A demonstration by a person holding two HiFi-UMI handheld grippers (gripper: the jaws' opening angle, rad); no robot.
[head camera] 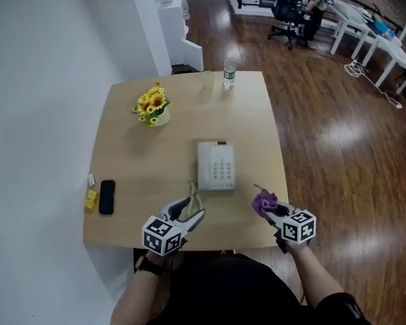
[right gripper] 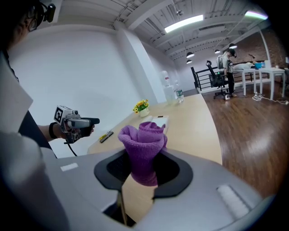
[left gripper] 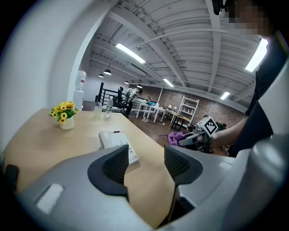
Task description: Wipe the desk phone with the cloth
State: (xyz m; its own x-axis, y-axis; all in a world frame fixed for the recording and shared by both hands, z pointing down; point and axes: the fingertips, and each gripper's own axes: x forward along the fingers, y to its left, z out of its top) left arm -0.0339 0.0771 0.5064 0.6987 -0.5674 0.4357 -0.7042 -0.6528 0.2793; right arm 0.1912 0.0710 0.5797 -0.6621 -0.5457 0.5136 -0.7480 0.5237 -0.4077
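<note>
Cloth in hand, phone untouched: your right gripper (head camera: 266,205) is clamped on the purple cloth (right gripper: 143,143) and hovers above the near edge of the tabletop (head camera: 134,158). The white desk phone (head camera: 215,165) lies flat near the middle of the tabletop, ahead of both grippers and apart from them. Your left gripper (left gripper: 146,164) is level with the right one, its jaws apart with nothing between them.

Judging from this, the pickup is done and the wiping itself has not begun. The cloth has yet to reach the phone, and every surface of the phone is left to do.

The head view gives you the layout: the phone sits between and beyond the two grippers, with a flower pot (head camera: 152,107) and a water bottle (head camera: 229,72) at the far side. A dark handset (head camera: 106,197) lies near the left edge.

Only the right gripper view shows the grip itself. The cloth is bunched upright, pinched low between the jaws, with its folded top standing above them. Only the left gripper view shows the clear gap between that gripper's jaws. It also shows the phone's keypad side-on, beyond the jaws.
</note>
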